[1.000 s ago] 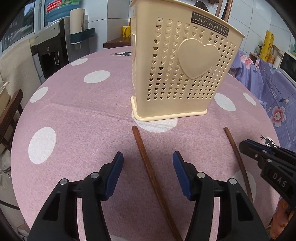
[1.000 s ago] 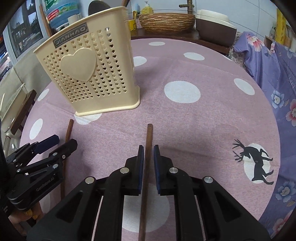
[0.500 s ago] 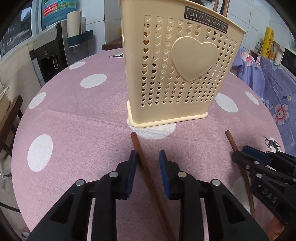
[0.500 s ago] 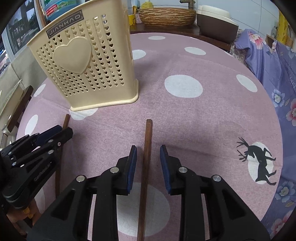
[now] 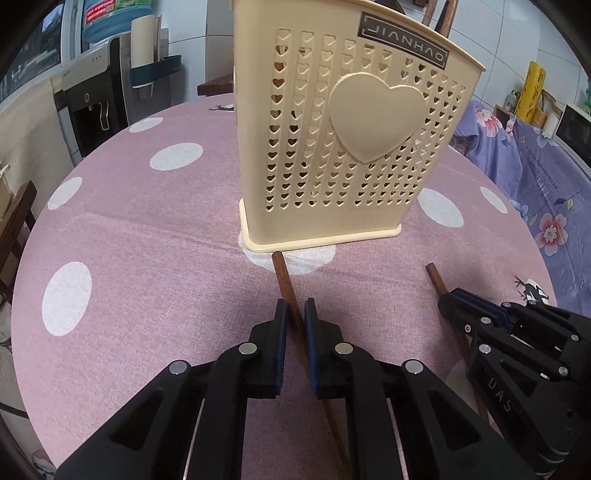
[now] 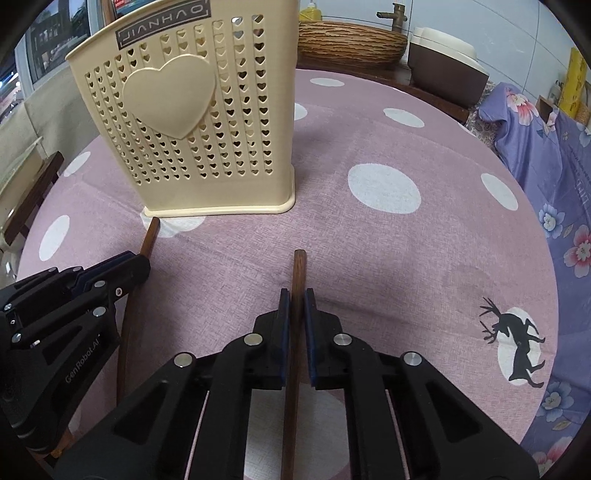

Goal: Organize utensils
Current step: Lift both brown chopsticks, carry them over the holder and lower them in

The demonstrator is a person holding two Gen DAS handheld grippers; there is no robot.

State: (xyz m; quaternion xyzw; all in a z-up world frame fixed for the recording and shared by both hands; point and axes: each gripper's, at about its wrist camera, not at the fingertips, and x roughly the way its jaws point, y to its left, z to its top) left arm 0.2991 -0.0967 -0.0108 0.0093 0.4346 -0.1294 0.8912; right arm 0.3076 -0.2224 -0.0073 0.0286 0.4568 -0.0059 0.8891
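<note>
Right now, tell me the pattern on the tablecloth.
The tablecloth is pink with white polka dots and a black deer silhouette; the right wrist view shows it best.

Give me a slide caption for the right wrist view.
Right gripper shut on a chopstick before the holder.

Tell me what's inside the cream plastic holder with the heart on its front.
Only two brown wooden tips show above the rim of the cream plastic holder. Through its heart-shaped holes nothing else is clear; the rest of the inside is hidden.
</note>
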